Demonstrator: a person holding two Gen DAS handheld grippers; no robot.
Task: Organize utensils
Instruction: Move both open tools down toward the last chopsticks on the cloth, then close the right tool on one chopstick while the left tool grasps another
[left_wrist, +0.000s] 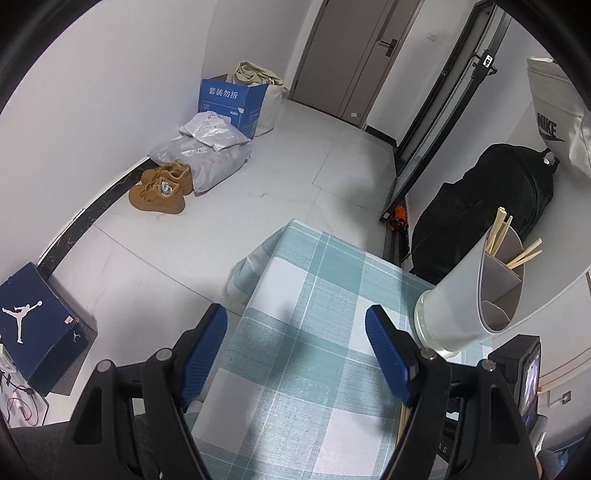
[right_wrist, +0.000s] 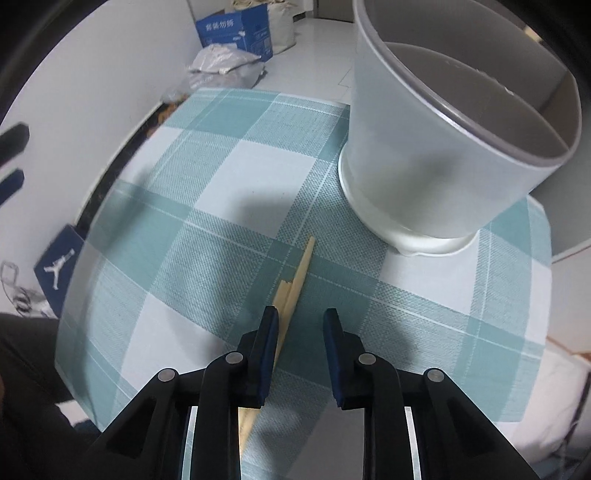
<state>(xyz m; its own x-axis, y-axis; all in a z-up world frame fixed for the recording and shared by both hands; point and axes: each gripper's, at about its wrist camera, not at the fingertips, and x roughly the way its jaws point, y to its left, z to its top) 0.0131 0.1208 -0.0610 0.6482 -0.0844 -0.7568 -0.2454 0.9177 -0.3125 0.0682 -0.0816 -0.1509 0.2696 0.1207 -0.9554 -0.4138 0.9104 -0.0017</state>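
Right gripper (right_wrist: 300, 325) points steeply down at the checked tablecloth (right_wrist: 229, 177), its blue-padded jaws drawn close with a narrow gap left between them. Two wooden chopsticks (right_wrist: 295, 280) lie on the cloth directly below. They pass under the left-hand jaw and run diagonally up toward the holder. Whether that pad touches them cannot be told; the right-hand pad stands clear of them, so no pinch is shown.

Left gripper (left_wrist: 295, 343) hangs over the near part of the same cloth with its jaws spread wide and nothing between them. The pale end of the chopsticks shows just below its right-hand finger.

Utensil holder (right_wrist: 443, 155), a grey cylinder on a white base, stands on the cloth near the far right corner, well apart from the chopstick tips. An inner divider splits it into compartments. In the left wrist view several more chopsticks (left_wrist: 506, 240) stand in the holder's far compartments, leaning against the rim, while the nearest compartment shows none.
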